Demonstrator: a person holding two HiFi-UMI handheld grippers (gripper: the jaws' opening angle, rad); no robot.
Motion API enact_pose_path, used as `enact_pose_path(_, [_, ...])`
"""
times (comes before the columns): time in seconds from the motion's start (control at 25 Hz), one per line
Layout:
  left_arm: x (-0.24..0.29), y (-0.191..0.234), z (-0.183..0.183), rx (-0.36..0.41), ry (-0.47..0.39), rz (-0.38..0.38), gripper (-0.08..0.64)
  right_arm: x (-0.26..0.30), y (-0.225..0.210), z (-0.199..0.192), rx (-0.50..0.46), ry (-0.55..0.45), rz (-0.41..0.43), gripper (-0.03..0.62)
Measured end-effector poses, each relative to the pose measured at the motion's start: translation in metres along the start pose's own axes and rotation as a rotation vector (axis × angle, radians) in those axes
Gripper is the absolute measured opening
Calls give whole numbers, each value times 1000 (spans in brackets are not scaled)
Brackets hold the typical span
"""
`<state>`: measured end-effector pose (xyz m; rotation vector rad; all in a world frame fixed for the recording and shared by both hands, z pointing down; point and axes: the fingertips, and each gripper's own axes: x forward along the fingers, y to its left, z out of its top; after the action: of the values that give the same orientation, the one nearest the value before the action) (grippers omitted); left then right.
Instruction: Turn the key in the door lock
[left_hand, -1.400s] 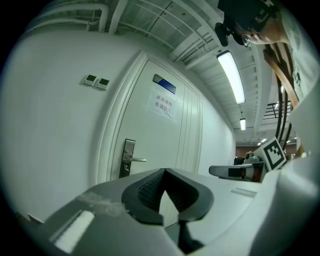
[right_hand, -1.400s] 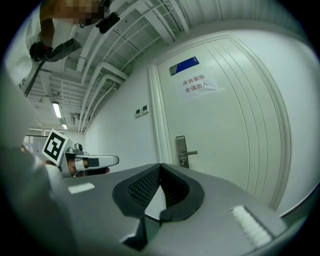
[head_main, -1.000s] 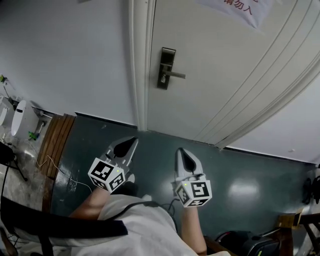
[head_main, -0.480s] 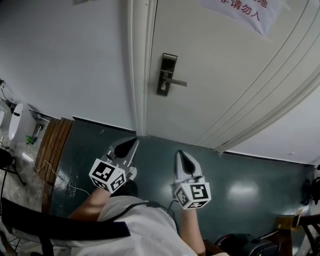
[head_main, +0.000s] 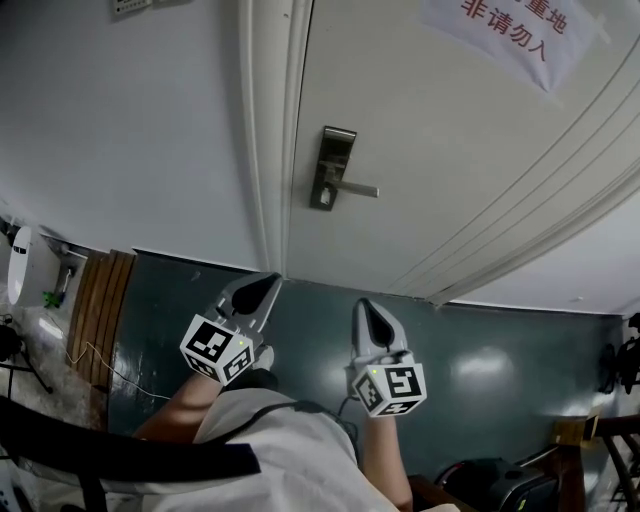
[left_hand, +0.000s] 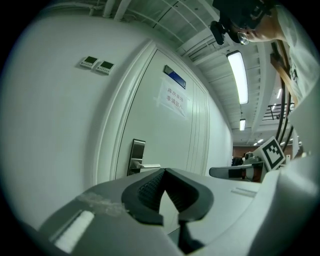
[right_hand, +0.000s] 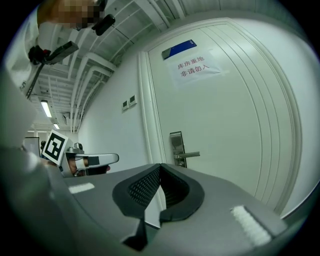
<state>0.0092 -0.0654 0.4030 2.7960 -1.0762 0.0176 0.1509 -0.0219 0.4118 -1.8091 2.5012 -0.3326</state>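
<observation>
We hold both tongs level before a closed white door (head_main: 450, 150), well apart from it. The left tongs (head_main: 268, 284) are clenched: in the left gripper view their dark ribbed pads meet at the tips with nothing between them. The right tongs (head_main: 361, 303) are clenched too and carry nothing. Each bears its marker cube at the rear, and the two sit side by side above a dark green floor (head_main: 490, 350).

The door lock (head_main: 330, 165) is a tall metal plate near the door's left edge, just beside the white door frame (head_main: 265, 130). Its lever handle (head_main: 358, 188) points right. In the head view the lock sits farther ahead than both tongs, roughly between their lines. The keyhole area is too small for us to say whether a key sits in it.

A paper notice (head_main: 510, 28) with red characters hangs high on the door. To the left of the frame runs a plain pale wall (head_main: 130, 130).
</observation>
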Motion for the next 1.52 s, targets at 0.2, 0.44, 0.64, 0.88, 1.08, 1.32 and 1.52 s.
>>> enact_pose_path(0.2, [18,35,6,-19,3,-38,5,39,4,3,-26,18,-35,9])
enact_pose_path(0.44, [35,73,6,-26,18,-76,5,82,8,-4,-36,53,-76,9])
enact_pose_path(0.64, [41,102,3,-40,32,-98,5,115,11,-10,16,61,-88,9])
enact_pose_path(0.88, [44,135,1,-51,36,-112,5,144,13,-14,61,56,-118,9])
enact_pose_path(1.08, [44,153,-1,-63,34,-107,5,161,15,-17,84,61,-121,9])
enact_pose_path(1.32, [42,164,-5,-72,39,-92,5,183,11,-28,172,39,-85,9])
enact_pose_path(1.52, [42,170,-8,-66,49,-66,5,206,-8,-36,323,-12,-50,9])
